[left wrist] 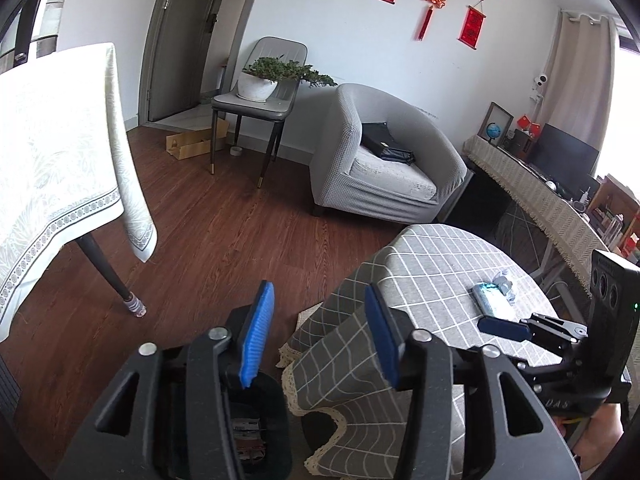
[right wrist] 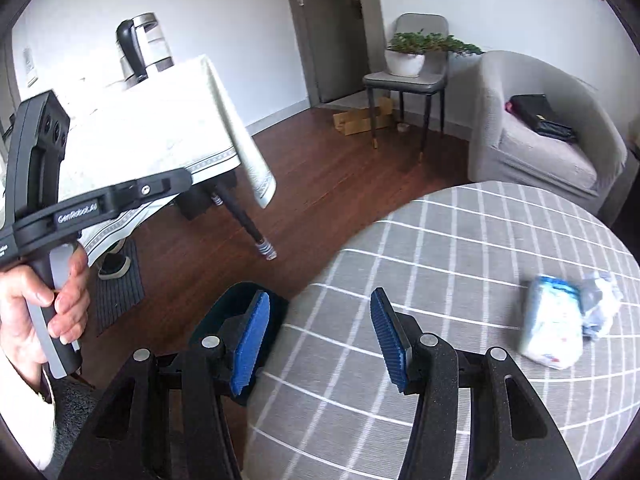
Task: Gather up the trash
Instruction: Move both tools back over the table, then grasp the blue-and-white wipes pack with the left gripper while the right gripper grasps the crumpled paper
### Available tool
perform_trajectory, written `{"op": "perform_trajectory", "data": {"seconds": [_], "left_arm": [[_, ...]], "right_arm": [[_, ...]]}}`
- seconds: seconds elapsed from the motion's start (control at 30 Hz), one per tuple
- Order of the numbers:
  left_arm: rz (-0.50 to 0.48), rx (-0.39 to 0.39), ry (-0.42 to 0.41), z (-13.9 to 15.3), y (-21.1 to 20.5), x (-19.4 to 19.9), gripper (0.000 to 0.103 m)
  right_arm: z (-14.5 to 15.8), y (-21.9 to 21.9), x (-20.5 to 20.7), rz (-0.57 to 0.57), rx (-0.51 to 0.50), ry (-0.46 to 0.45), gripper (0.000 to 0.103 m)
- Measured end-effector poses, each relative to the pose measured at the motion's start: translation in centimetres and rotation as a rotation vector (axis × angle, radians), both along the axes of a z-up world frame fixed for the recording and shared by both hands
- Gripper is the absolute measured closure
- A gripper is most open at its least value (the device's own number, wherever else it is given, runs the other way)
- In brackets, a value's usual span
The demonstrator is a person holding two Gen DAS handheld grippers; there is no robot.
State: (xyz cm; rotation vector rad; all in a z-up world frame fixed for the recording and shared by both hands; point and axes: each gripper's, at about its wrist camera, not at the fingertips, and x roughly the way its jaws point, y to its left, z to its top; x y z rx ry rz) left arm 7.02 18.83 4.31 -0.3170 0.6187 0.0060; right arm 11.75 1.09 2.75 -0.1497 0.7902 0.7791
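two bits of trash lie together on the checked counter: a white and blue packet and a crumpled grey wrapper touching its far side. from the right gripper they sit ahead and well off to the right of the fingers, not between them. the right fingers stand moderately apart with nothing between them, only checked cloth below.

the step in hand looks like reaching for the next piece. to do it well, i would swing the right fingers rightward until the packet sits squarely between the pads, come down on its narrower width, and close only once both pads flank it; the wrapper is light and may slide off if nudged, so it is better taken separately.

the left gripper has its fingers parted and empty, poised over the counter's near edge, with a black bin just below the left finger; some rubbish already shows inside it. both grippers tilt downward. in the right view a hand wraps the left gripper's handle, with a pale sleeve below it.
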Motion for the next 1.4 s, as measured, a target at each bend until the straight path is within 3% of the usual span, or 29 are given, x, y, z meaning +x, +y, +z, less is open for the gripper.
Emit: {"op": "perform_trajectory", "data": {"seconds": [0.23, 0.33, 0.53, 0.73, 1.0, 1.4], "left_arm": [[-0.057, -0.007, -0.011, 0.6, -5.3, 1.9, 0.036], [-0.087, 0.010, 0.004, 0.5, -7.9, 3.0, 0.031], [-0.157, 0.047, 0.015, 0.0, -13.6, 5.0, 0.010], [-0.221, 0.092, 0.088, -1.6, -19.0, 7.7, 0.009], [-0.289, 0.140, 0.172, -3.8, -25.7, 10.3, 0.009], [-0.300, 0.217, 0.243, -6.2, -28.7, 14.2, 0.010]], "right_arm": [[2.5, -6.5, 3.6, -0.161, 0.020, -0.042, 0.049], [3.4, -9.9, 4.6, -0.212, 0.047, -0.061, 0.029], [1.9, -16.6, 6.4, -0.313, 0.089, -0.032, 0.027], [-1.0, -21.6, 7.1, -0.401, 0.095, 0.037, 0.023], [-1.6, -26.2, 7.1, -0.442, 0.134, 0.056, 0.023], [-1.7, -27.1, 9.4, -0.422, 0.158, 0.087, 0.022]]}}
